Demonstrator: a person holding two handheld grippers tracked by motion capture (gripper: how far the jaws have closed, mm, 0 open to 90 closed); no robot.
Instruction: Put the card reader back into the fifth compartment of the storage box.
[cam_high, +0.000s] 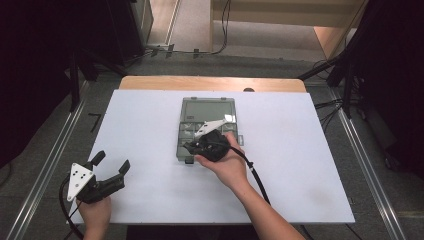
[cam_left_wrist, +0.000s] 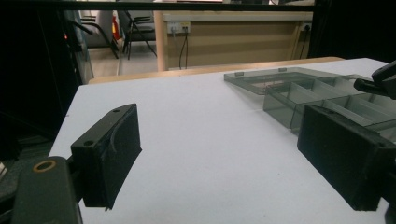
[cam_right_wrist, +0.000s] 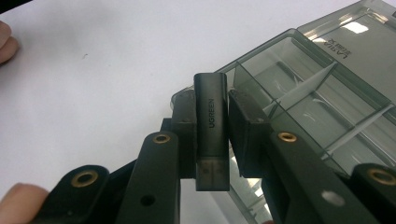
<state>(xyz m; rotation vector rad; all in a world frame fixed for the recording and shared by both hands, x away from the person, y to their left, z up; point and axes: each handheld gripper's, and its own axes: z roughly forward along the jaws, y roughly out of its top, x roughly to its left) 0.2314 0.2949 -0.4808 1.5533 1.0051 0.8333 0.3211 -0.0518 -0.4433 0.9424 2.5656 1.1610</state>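
Right gripper (cam_right_wrist: 212, 135) jaws clamp a USB adapter (cam_right_wrist: 211, 126) just over the organizer box (cam_right_wrist: 327, 107) near edge — lower it straight into a compartment. Left gripper (cam_left_wrist: 233, 158) jaws open, well left of the box.

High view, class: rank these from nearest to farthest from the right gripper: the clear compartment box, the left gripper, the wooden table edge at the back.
1. Clear compartment box: directly under the right gripper.
2. Wooden table edge: beyond the box, at the back.
3. Left gripper: near the front left corner.
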